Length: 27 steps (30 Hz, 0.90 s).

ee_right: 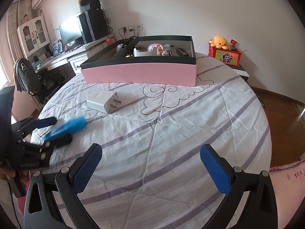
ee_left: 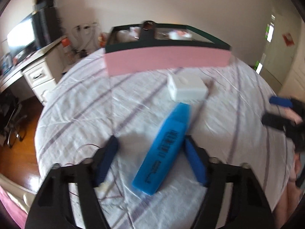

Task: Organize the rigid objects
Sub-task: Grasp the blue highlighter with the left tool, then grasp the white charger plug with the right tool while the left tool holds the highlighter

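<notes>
A blue highlighter [ee_left: 164,148] lies on the white striped quilt [ee_left: 80,103], pointing at a white plug charger [ee_left: 186,87]. My left gripper [ee_left: 150,140] straddles the highlighter: its right finger touches the pen's side, and a gap shows between the pen and its left finger. The right wrist view shows that same gripper [ee_right: 62,129] low at the left, with the blurred highlighter [ee_right: 70,126] between its fingers. My right gripper [ee_right: 151,149] stands open over bare quilt with nothing in it. Behind the charger [ee_right: 103,100] sits a pink box [ee_right: 141,72] with a dark rim, holding several small items.
A desk [ee_right: 63,57] with a monitor and computer tower stands beyond the bed's left side, and a dark chair [ee_right: 28,76] is beside it. A nightstand carries a red box and a yellow plush toy [ee_right: 219,42]. Wooden floor [ee_right: 282,114] lies right of the bed.
</notes>
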{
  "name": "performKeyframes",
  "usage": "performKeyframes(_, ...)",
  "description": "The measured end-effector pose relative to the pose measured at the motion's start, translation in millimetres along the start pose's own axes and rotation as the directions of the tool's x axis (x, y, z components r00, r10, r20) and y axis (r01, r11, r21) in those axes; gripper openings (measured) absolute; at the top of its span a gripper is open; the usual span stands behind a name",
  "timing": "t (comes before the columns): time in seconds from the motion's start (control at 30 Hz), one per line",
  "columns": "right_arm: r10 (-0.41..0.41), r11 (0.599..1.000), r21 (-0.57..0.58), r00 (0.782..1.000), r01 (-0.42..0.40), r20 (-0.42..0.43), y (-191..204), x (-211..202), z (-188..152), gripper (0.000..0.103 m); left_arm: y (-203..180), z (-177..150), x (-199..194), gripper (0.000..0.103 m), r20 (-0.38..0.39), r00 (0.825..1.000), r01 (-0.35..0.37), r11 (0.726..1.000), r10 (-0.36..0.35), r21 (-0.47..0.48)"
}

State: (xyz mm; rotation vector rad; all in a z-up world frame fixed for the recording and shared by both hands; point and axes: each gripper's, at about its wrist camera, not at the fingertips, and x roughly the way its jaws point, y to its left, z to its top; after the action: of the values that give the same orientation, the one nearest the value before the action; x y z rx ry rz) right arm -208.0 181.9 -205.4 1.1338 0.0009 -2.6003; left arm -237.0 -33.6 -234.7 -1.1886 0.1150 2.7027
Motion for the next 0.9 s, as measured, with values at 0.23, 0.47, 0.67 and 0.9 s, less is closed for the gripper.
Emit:
performKeyframes(0.23,0.005,1.000,-0.027,1.000,-0.005,-0.005,7.1,4.5,4.7,0.103,16.4,1.6,-0.3,0.027,0.015,0.996,-0.085,0.993,0.086,-0.080)
performKeyframes(0.47,-0.001,0.995,-0.100,1.000,-0.002,-0.031,25.2,25.8,23.1,0.103,21.3,-0.9,-1.0,0.029,0.013,0.995,-0.100,0.992,0.101,-0.080)
performKeyframes(0.67,-0.040,0.976,-0.215,0.996,0.022,-0.083,56.9,57.6,45.1,0.103,22.8,-3.0,-2.1,0.033,0.021,0.996,-0.083,0.992,0.086,-0.092)
performKeyframes(0.9,-0.006,0.954,-0.298,0.993,-0.029,-0.117,86.4,87.6,72.0,0.103,20.9,-2.7,-0.8,0.042,0.026,0.997,-0.065,0.995,0.067,-0.078)
